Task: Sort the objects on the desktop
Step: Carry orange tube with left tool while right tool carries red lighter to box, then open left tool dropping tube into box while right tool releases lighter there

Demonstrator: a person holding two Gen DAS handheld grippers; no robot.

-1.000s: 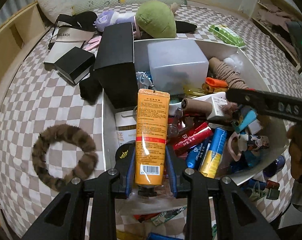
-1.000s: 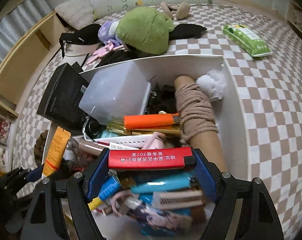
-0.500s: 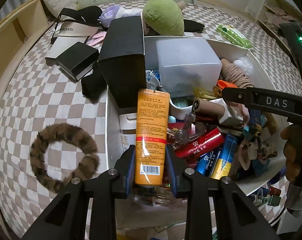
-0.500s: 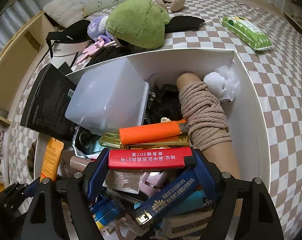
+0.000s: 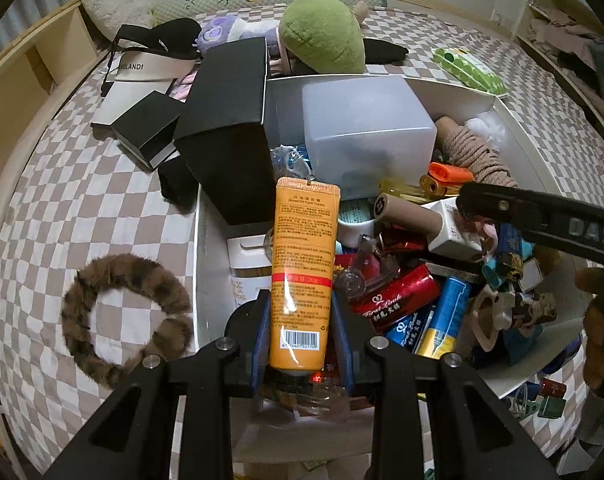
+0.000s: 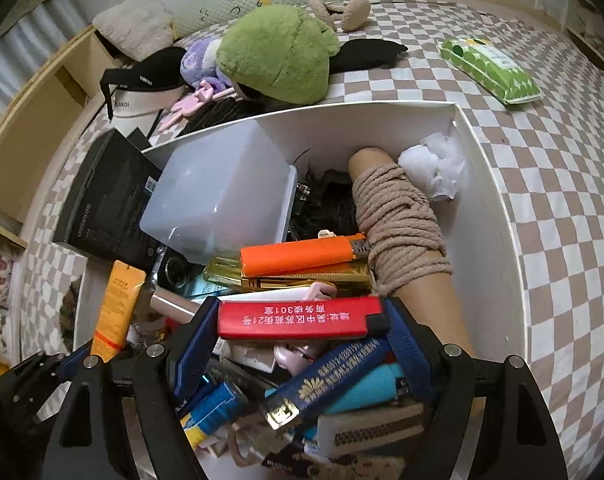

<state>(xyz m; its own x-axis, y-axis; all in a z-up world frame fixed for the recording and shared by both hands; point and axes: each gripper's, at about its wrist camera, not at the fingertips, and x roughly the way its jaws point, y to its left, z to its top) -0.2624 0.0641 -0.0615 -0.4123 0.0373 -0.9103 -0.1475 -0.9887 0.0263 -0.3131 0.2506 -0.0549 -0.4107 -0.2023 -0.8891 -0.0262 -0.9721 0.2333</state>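
A checked brown-and-white cloth (image 6: 550,168) is spreading flat under everything, and the white box (image 6: 498,216), a broad rigid tray with smooth straight walls, is sitting on it. Behind the white box a round green plush toy (image 6: 277,52) is lying with its fuzzy dome against the back wall. At the box's left rim a matte black carton (image 5: 229,120), sharp-edged and rectangular, is leaning in over the wall. Inside the white box, at its back, a frosted plastic cube (image 5: 366,120) with rounded corners is resting on the clutter, and just right of it a cardboard tube wound with tan rope (image 6: 398,224) is lying lengthwise. Outside the white box, off its left wall, a furry brown ring (image 5: 121,312) is lying flat on the cloth.

The left gripper (image 5: 302,332) is clamping its blue-padded fingers on the lower end of the orange tube (image 5: 304,264), a flat soft squeeze tube with a barcode near the grip; the tube is pointing up over the left part of the white box. The right gripper (image 6: 302,320) is pinching the red lighter (image 6: 302,318), a slim glossy plastic bar with pale lettering, crosswise end to end above the front of the white box. Directly behind it an orange lighter (image 6: 302,258) is lying on a gold-yellow one, and below it a dark blue lighter (image 6: 326,380) is slanting among the heap
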